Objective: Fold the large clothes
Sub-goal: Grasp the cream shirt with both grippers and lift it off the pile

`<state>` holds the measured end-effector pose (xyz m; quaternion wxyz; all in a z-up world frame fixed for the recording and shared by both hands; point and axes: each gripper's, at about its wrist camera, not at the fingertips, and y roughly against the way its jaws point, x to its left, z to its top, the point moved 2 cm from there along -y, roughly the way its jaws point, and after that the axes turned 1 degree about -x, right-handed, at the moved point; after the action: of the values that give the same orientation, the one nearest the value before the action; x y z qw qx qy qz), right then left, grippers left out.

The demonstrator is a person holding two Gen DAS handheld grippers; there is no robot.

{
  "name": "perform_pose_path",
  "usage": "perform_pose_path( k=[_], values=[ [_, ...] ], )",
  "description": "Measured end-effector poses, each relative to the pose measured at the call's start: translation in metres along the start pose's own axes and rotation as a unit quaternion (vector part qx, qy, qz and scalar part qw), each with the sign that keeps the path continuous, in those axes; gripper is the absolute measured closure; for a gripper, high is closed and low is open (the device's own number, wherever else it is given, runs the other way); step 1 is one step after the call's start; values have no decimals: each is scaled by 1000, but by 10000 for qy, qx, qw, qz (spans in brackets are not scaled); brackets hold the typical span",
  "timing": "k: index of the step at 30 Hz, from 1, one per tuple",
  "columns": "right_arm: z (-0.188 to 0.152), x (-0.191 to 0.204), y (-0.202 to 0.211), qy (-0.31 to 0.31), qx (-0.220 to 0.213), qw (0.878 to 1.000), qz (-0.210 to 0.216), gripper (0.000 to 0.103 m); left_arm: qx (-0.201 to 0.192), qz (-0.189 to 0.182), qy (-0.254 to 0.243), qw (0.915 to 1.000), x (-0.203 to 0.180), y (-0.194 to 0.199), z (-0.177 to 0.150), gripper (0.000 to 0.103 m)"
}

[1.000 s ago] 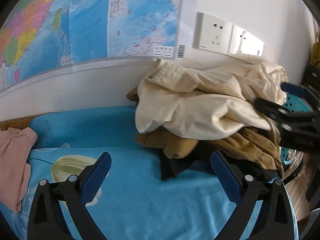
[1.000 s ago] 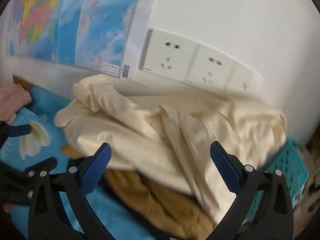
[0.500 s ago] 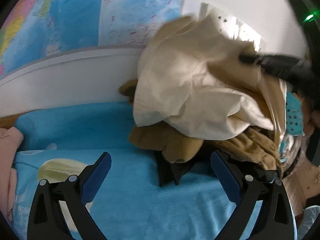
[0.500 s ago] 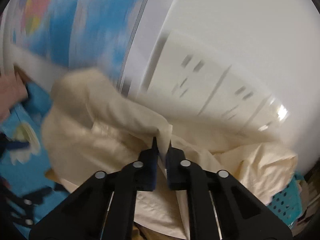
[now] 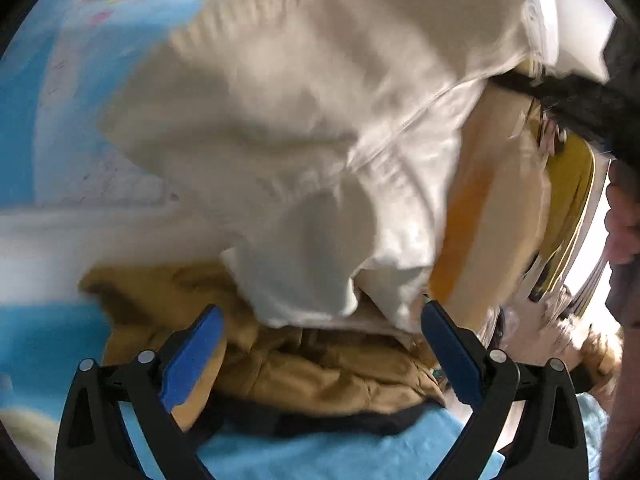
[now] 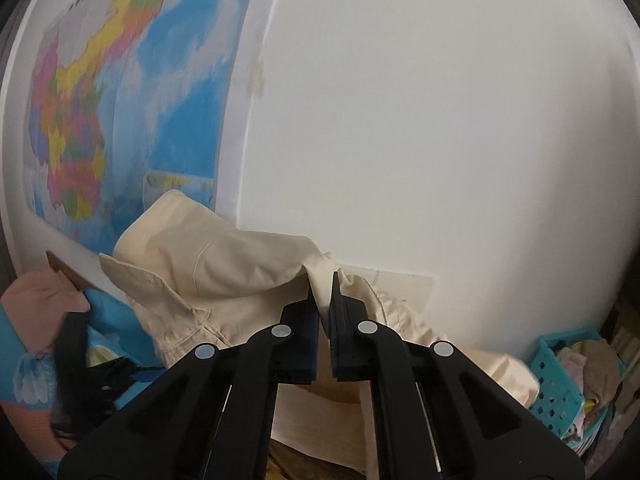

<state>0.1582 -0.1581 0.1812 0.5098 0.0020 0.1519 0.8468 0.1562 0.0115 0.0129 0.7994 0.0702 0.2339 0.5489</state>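
Note:
A large cream shirt (image 6: 224, 272) hangs lifted in front of the white wall, pinched at a fold by my right gripper (image 6: 323, 280), which is shut on it. In the left wrist view the same cream shirt (image 5: 304, 140) fills the upper picture, blurred, above a tan garment (image 5: 320, 364) and a dark one lying on the blue bed cover (image 5: 344, 456). My left gripper (image 5: 320, 320) is just below the shirt's hanging hem, its jaws closing with the tan cloth showing between them; the pads press on nothing.
A coloured wall map (image 6: 120, 92) hangs at the left. A pink garment (image 6: 36, 300) lies at the left of the bed. A teal basket (image 6: 560, 384) with clothes stands at the right. A person's hand (image 5: 620, 220) shows at the right edge.
My right gripper shut on the cream shirt and lifted it off the pile. My left gripper moved closer under the raised shirt and tilted upward.

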Motion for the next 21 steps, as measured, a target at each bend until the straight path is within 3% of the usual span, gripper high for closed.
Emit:
perform_pose_path(
  k=[1, 2, 3, 4, 6, 8, 12, 17, 21],
  values=[
    [3, -3, 7, -63, -66, 10000, -12, 99, 84, -3, -65, 9999, -1, -13, 5, 46],
    [6, -6, 14, -89, -141, 9998, -78, 99, 167, 11, -112, 9998, -1, -22, 9, 60],
    [7, -11, 22, -108, -199, 9996, -147, 99, 232, 40, -158, 9996, -2, -32, 15, 89],
    [10, -18, 31, -180, -258, 9993, -202, 99, 273, -56, -117, 9995, -4, -38, 23, 97],
    [18, -35, 52, -291, -368, 9983, -357, 99, 231, -125, -112, 9996, -12, -37, 37, 99],
    [27, -54, 78, -349, -528, 9966, -524, 100, 85, -158, -419, 9990, -38, -28, 55, 99],
    [58, -71, 140, -458, -1073, 9911, -644, 100, -529, -186, -917, 9942, -91, 10, 90, 100],
    [98, -70, 240, -510, -1950, 9785, -447, 100, -1483, -519, -851, 9839, -122, 107, 142, 100],
    [112, -54, 306, -423, -2421, 9693, -25, 100, -1994, -438, -1030, 9735, -137, 196, 150, 100]
  ],
)
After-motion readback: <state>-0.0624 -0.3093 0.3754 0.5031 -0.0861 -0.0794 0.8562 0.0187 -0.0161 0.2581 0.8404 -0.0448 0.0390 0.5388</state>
